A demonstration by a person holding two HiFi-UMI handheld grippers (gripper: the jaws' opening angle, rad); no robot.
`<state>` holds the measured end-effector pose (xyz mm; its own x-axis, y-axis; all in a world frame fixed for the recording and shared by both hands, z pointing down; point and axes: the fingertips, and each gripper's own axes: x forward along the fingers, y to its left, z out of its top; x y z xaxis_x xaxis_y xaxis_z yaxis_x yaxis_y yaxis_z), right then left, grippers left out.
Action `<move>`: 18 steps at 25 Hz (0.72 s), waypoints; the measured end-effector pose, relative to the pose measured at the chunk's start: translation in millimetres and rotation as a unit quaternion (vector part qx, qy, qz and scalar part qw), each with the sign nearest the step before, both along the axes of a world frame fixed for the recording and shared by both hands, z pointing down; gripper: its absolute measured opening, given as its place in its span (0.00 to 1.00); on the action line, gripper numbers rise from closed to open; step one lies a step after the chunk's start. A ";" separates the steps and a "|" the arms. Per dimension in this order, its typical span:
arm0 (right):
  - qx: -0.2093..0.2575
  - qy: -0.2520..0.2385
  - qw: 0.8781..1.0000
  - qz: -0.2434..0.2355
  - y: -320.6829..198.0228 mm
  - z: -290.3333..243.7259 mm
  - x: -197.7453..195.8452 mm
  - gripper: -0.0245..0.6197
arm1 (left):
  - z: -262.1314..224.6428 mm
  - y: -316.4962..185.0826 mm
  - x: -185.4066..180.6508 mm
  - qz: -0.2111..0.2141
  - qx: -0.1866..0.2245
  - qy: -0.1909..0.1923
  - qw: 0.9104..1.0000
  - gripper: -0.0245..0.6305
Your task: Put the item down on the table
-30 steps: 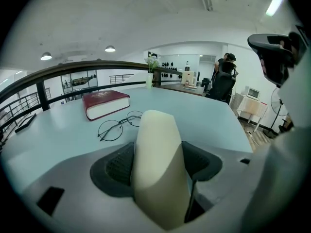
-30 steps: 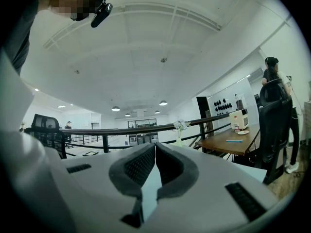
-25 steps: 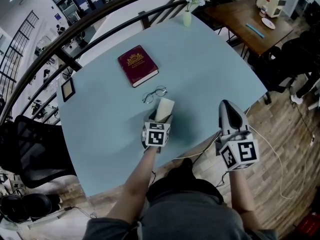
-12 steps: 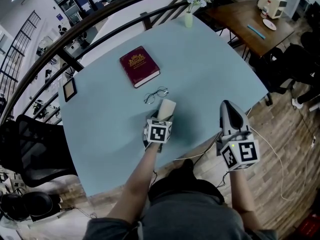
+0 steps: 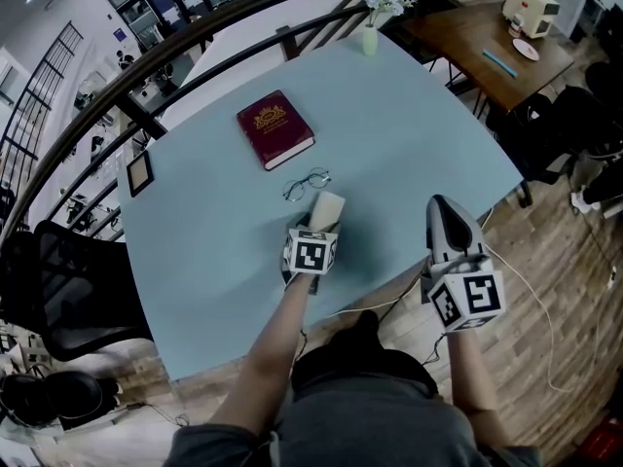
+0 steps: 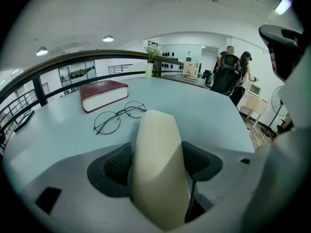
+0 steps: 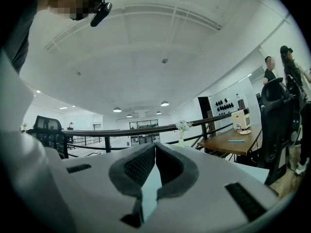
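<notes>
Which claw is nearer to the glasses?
Left. The left claw, gripping a cream item, sits just short of the glasses; the right claw is farther off to their right.

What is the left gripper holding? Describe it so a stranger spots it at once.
On the pale blue table, look toward the person's edge, just past the dark red book and the wire-rimmed glasses. There the left gripper is shut on a cream oblong item, the only pale, plain thing among them and the only one held.
</notes>
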<state>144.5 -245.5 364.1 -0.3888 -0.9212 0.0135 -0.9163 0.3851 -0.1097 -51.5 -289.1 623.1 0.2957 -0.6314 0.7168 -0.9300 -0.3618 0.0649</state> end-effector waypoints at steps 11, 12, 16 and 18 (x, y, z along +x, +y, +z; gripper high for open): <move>0.001 -0.001 1.000 0.003 6.2 -0.4 1.7 0.04 | -16.4 -1.0 -2.8 -0.010 0.026 0.006 1.000 0.53; 0.001 -0.001 1.000 0.003 6.1 -0.6 1.6 0.04 | -21.2 -1.6 -2.0 -0.010 0.032 0.008 0.999 0.53; 0.001 -0.001 1.000 0.001 5.0 -2.3 0.4 0.04 | -47.7 -4.7 -0.1 -0.010 0.065 0.014 0.998 0.53; 0.002 -0.002 1.000 0.000 4.7 -3.0 -0.9 0.04 | -62.1 -5.6 0.0 -0.009 0.082 0.017 0.996 0.53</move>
